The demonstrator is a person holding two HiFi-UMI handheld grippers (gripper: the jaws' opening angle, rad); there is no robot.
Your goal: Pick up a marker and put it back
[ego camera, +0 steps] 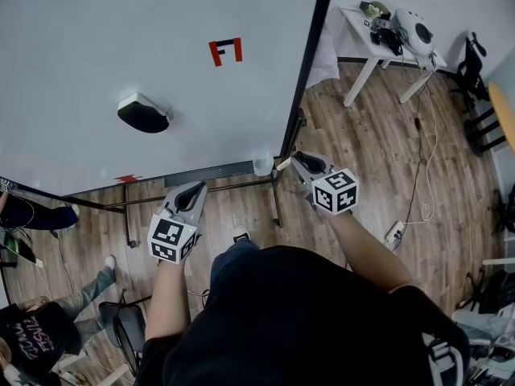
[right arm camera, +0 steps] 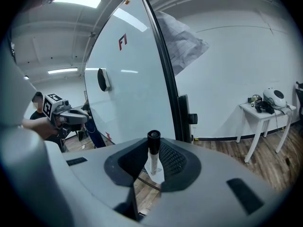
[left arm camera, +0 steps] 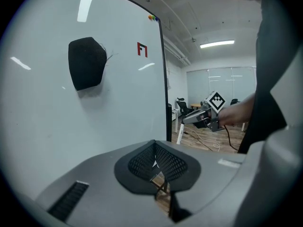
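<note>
Left hand-held gripper (left arm camera: 156,170): jaws brought together, mesh pads meeting with only a thin slit between them through which the wooden floor (ego camera: 362,159) shows; nothing in its grip. It is held low in front of the whiteboard (ego camera: 96,47), pointing at the board's face. Up and to the left of this hand-held gripper, a black eraser (ego camera: 143,113) sticks to the board. Above it and slightly right sits a small red and black mark (ego camera: 226,51). The board's lower rail (ego camera: 209,171) runs just ahead of its tip. Behind and to the left of this hand-held gripper, a seated person (ego camera: 32,328) in dark clothes shows at the edge of the head view. Right hand-held gripper (right arm camera: 150,162): jaws closed on the marker (right arm camera: 152,150), gripping the white barrel between the mesh pads. The marker stands upright in the grip, black cap on top and poking clear above the jaws. This hand-held gripper is near the board's right edge, by the dark frame post (right arm camera: 182,112), apart from the board surface. Beyond it and to its right, well apart, a white worktop (ego camera: 362,30) stands against the wall, carrying a white rounded device (ego camera: 414,29) and some dark gear too small to make out.
</note>
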